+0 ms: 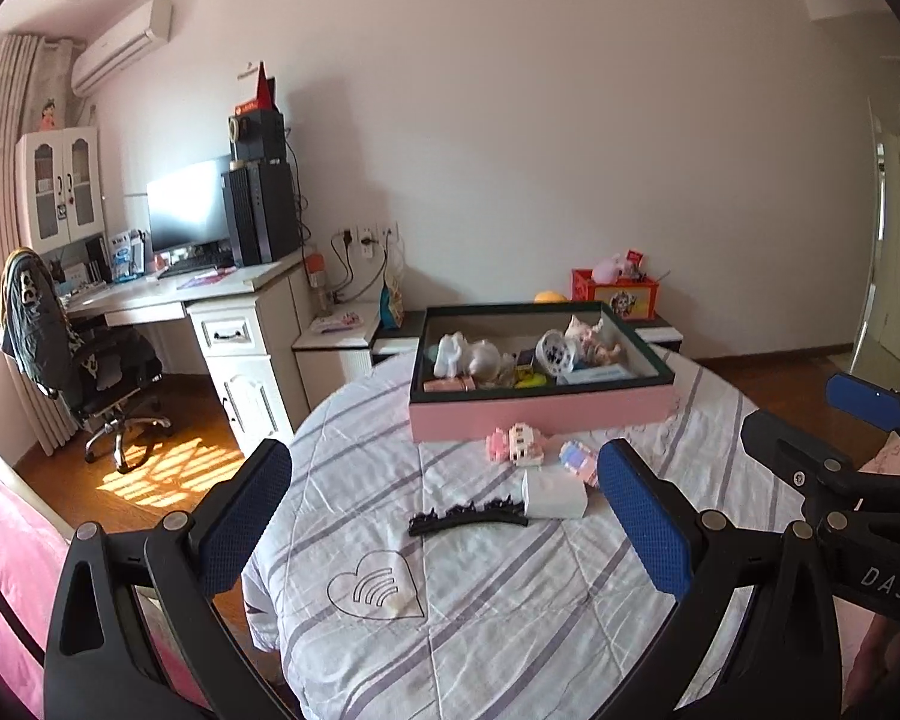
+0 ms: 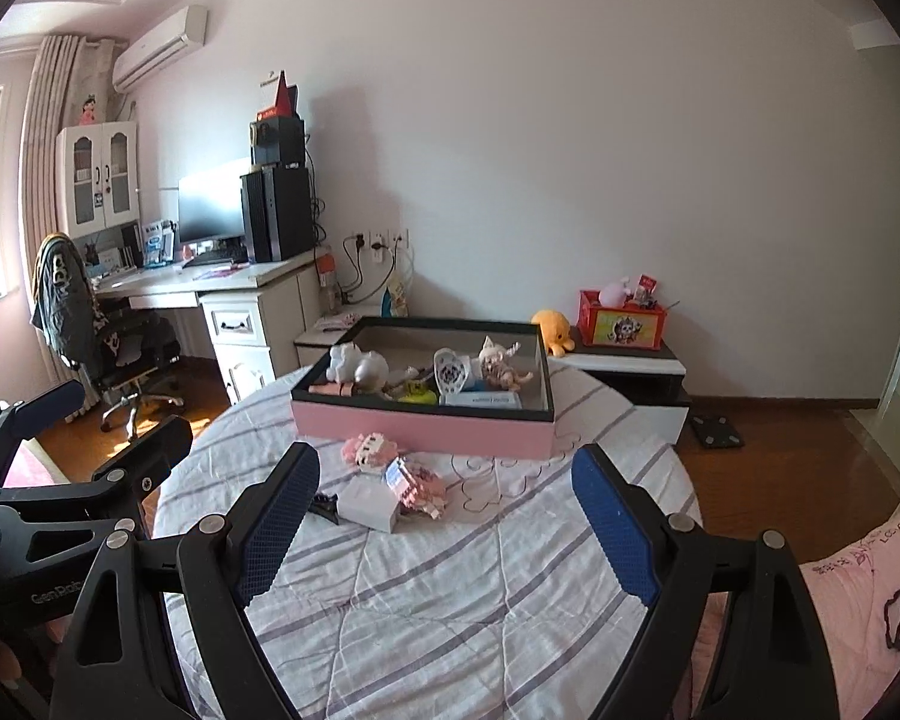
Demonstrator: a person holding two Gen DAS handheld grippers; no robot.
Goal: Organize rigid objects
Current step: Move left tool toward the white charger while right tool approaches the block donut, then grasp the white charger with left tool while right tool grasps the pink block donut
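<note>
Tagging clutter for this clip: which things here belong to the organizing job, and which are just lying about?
Job:
- pink box on the striped quilt
- block toys
- white box
- black hair clip
- both open grippers, left gripper, right gripper

Lying about:
- desk
- office chair
- red box
- yellow plush
</note>
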